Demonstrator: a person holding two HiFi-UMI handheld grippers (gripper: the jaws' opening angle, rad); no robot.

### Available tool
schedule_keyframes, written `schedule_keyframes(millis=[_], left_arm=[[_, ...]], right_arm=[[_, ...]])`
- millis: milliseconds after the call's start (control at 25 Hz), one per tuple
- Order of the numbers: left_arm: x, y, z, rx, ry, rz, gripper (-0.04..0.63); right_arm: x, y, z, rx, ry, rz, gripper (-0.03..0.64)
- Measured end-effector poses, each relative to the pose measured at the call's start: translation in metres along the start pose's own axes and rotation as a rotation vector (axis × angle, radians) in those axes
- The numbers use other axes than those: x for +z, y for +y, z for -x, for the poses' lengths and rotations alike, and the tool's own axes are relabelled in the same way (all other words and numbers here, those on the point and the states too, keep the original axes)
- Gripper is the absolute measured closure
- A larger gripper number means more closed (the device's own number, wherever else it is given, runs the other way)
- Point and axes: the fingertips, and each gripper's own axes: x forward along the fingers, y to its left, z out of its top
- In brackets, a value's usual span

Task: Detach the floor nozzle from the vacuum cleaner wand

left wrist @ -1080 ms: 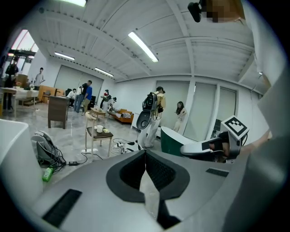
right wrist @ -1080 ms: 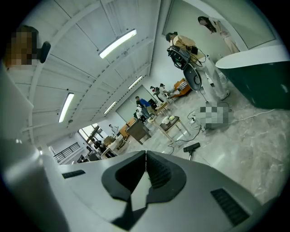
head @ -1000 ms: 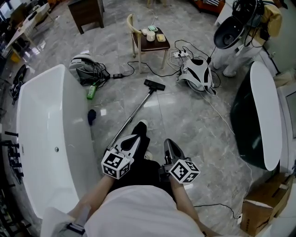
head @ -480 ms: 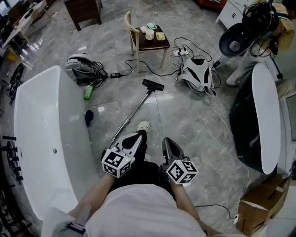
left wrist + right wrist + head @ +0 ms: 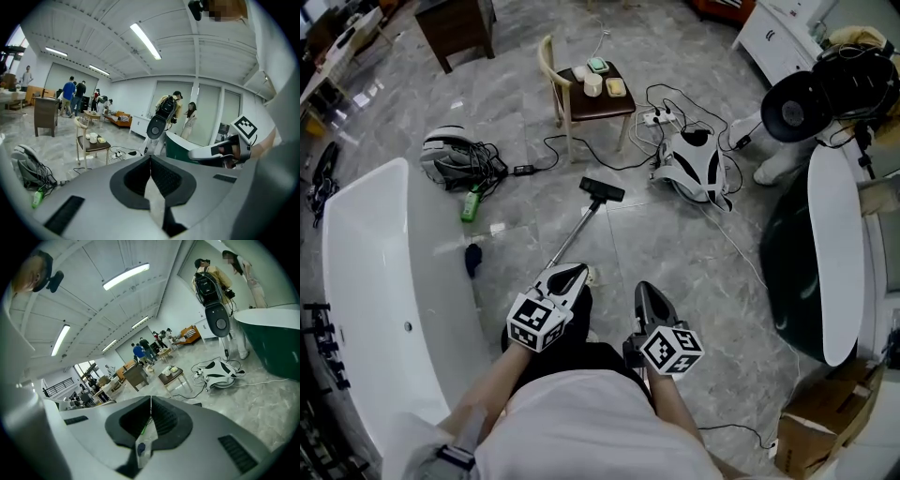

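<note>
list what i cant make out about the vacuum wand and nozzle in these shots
- wand: its near end, head view, hidden behind the left gripper
- joint between floor nozzle and wand: head view, too small to show any latch
- wand and floor nozzle: left gripper view, blocked by that gripper's own body
- items on the chair: head view, too small to name

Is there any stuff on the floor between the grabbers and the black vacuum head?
Nothing visible blocks the way. Between the left gripper, the right gripper and the floor nozzle there is only bare floor and the wand itself. The chair stands beyond the nozzle.
</note>
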Motion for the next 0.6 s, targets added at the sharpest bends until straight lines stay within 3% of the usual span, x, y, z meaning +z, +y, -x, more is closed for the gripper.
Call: schedule_keyframes(millis=[240,600], left_arm=[[0.037,0.040,-0.032,-0.022,-0.026,-0.023,0.586],[0.041,0.075,-0.061,-0.033,-0.006,-0.008,0.586]], right_arm=[[0.043,0.002,-0.044,-0.005,-0.043,0.055,0.600],[0.064,-0.005,-0.082,-0.025,-0.024,0.060,0.600]])
